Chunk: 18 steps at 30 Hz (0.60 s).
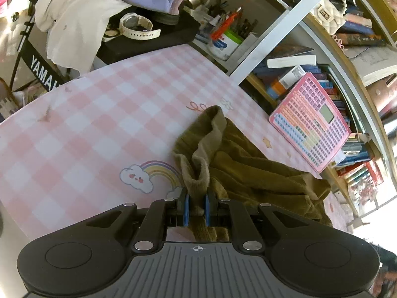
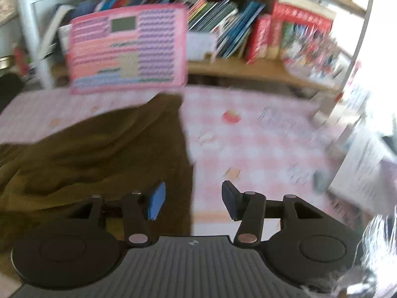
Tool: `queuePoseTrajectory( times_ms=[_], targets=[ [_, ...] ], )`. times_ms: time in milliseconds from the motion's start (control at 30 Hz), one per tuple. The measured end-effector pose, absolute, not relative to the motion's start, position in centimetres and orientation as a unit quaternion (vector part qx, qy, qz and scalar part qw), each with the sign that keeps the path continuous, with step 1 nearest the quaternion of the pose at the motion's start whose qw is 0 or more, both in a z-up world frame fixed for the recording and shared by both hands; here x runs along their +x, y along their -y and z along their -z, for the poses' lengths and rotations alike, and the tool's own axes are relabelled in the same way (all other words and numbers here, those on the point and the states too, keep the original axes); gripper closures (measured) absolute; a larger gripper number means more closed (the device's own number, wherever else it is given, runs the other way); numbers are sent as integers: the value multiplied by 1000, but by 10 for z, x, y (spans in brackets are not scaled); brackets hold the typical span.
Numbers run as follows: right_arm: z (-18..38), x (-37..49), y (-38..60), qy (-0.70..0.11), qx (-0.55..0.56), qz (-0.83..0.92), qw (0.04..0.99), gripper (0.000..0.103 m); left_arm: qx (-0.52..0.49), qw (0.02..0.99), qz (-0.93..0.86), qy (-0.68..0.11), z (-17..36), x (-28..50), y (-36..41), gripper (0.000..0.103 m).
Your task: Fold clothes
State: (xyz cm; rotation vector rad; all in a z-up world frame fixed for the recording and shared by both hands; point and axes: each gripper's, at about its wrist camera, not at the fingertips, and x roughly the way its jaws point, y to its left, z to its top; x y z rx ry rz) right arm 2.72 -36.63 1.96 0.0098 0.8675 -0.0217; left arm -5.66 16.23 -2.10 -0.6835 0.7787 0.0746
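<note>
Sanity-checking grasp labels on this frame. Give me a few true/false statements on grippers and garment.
1. The left gripper is shut on the olive garment. True.
2. The right gripper is clamped on cloth. False: it is open, nothing between its pads.
3. The garment lies on a pink checked mat. True.
4. The pink keypad toy lies flat on the garment. False: it leans against the books, off the garment.
5. A white watch is on the mat. False: it sits on a black surface beyond it.
</note>
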Motion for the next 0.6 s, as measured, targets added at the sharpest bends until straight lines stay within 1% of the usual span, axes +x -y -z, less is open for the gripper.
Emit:
queuePoseTrajectory(
  times_ms=[233,433,467,533,567,600],
  targets=[
    [21,-33,379,-479,60,1,876,53,-320,867,-35,-381,24,-50,-162,91],
    [36,-43,369,-481,68,25,873,56,-317,864,-48,-387,29,-40,-159,91],
    [38,-40,369,-484,70,28,872,58,-317,865,-46,-386,29,-39,-158,91],
    [41,-33,370,-488,72,35,869,66,-317,865,-47,-386,30,-35,-159,92],
    [43,-29,370,-491,73,38,868,78,-318,865,-47,-385,30,-32,-159,92],
    [45,-25,371,-493,74,41,866,87,-318,866,-47,-383,30,-27,-158,92]
  ],
)
